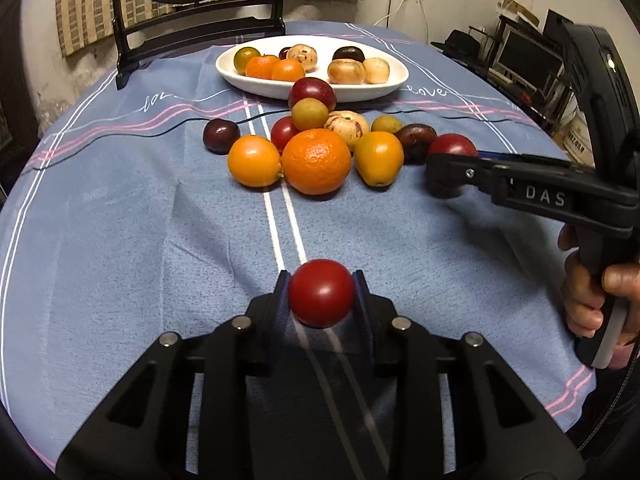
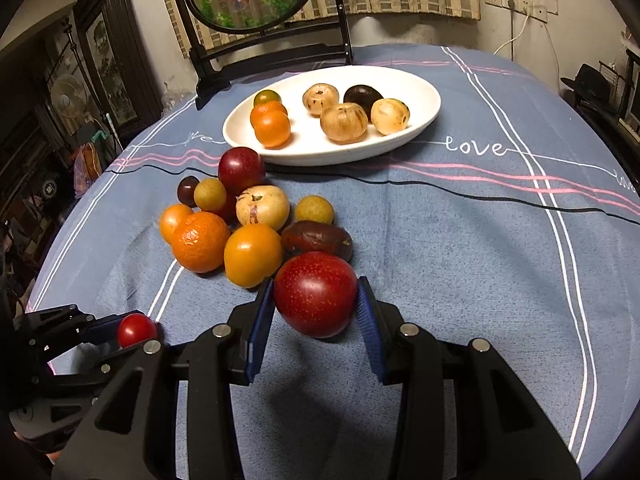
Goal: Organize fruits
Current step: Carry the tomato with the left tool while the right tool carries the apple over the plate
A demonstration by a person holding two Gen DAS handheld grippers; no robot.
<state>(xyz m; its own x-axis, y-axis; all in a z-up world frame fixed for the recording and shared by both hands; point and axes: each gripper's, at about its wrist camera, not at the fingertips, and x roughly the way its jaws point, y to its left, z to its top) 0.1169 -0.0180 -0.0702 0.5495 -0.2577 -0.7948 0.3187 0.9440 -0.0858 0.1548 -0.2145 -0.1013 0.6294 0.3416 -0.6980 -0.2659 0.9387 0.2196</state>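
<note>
Nearer than the white dish [image 2: 424, 120], on the blue tablecloth [image 2: 460, 260], a heap of loose fruit lies just short of the dish's near rim, and both grippers sit on the near side of that heap with a fruit each. The left gripper [image 1: 321, 300] has its pads pressed narrow on a small red tomato [image 1: 321, 299]. This tomato is farthest from the dish, with the whole heap between it and the rim; its shadow on the cloth suggests it is lifted clear, though that is a judgement. The right gripper [image 2: 316, 312] stands a little wider, and its blue pads [image 2: 262, 320] hold a larger speckled red plum [image 2: 316, 294] at the near right edge of the heap. The plum sits just beside a dark brown fruit [image 2: 316, 240] and a yellow-orange one [image 2: 253, 255]; whether it touches them I cannot tell.

The coming move turns on this: the dish lies straight ahead of both tools and beyond the heap, so each fruit would have to travel over or around the pile. The right hand is the nearer to the dish. The dish's long axis runs across the view, with orange fruit gathered at its left end and pale brown ones at its right, so a red fruit would probably want a spot of its own.

The cloth reads "love" [image 2: 474, 147] in white script just right of the dish, and the right tool's arm bears "DAS" [image 1: 545, 196] in the left wrist view.
</note>
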